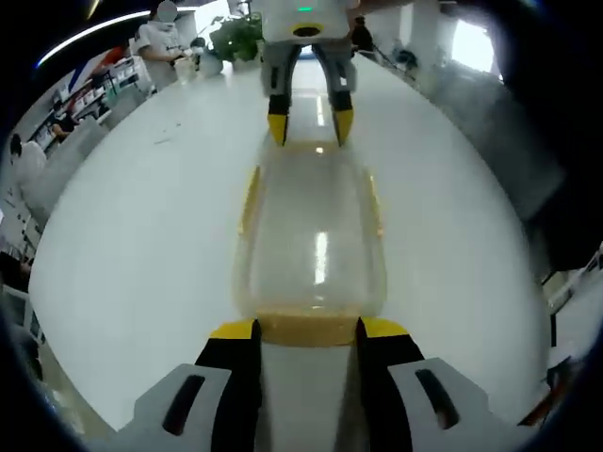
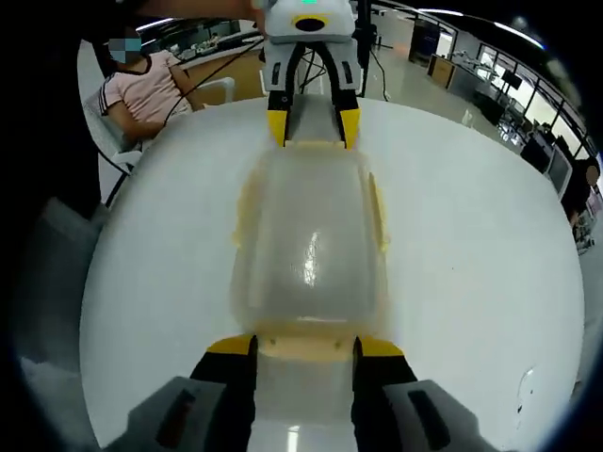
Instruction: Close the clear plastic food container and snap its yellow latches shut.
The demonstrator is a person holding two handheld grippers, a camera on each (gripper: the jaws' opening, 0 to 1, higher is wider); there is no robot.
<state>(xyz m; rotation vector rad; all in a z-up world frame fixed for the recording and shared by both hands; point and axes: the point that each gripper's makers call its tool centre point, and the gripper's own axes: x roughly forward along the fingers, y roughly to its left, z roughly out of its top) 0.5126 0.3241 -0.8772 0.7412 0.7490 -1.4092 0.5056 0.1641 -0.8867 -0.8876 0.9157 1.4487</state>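
A clear plastic container [image 1: 311, 235] with its lid on lies lengthwise on the white round table [image 1: 141, 235], with yellow latches along its long sides [image 1: 250, 198]. My left gripper [image 1: 308, 330] is open, its yellow-tipped jaws standing either side of the near end's yellow latch [image 1: 308, 331]. At the far end the right gripper [image 1: 309, 125] faces me, its tips at that end's rim. In the right gripper view the same container [image 2: 309, 245] runs away from my open right gripper [image 2: 306, 347], which flanks its end latch [image 2: 306, 350]. The left gripper [image 2: 311, 127] stands opposite.
Beyond the table's far edge are a potted plant [image 1: 240, 38] and a standing person [image 1: 162, 42]. A seated person in a pink top [image 2: 141, 85] sits by the table's edge. Bare white tabletop [image 2: 471, 254] lies on both sides of the container.
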